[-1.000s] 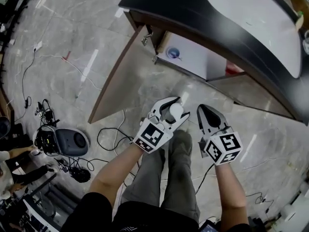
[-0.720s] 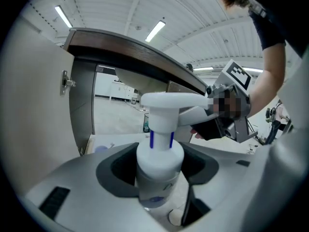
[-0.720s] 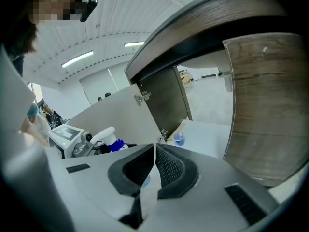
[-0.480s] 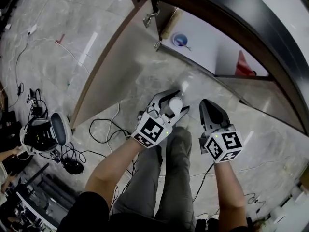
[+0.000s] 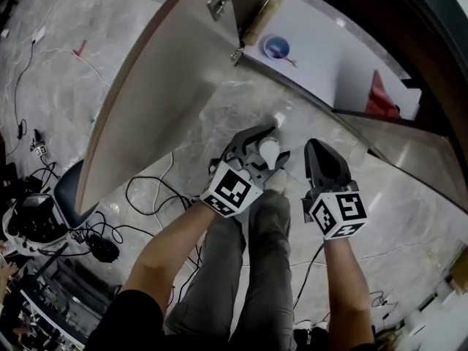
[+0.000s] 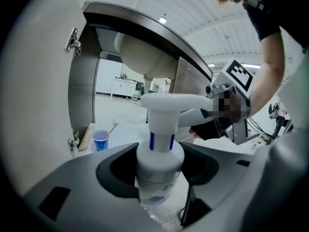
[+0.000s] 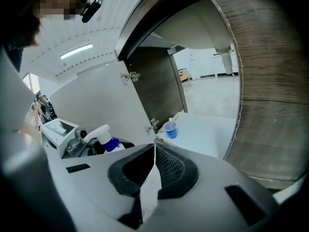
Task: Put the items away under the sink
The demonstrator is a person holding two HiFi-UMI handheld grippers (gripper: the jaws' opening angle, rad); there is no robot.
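Item, pump bottle [image 6: 159, 153]: clamped upright in my left gripper [image 5: 265, 145] at frame centre, right gripper [image 5: 316, 148] beside it, jaws together, empty; both now sit lower, nearer the open cabinet [image 5: 322, 68] at upper right, so stowing looks close.

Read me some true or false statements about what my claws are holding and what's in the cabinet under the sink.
The left claw grips a white bottle. True.
The right claw holds the blue cup. False: it is shut on nothing, and the blue cup stands on the cabinet floor.
The cabinet door stands open. True.
Nothing is stored behind that door. False: the cup and a red item are inside.
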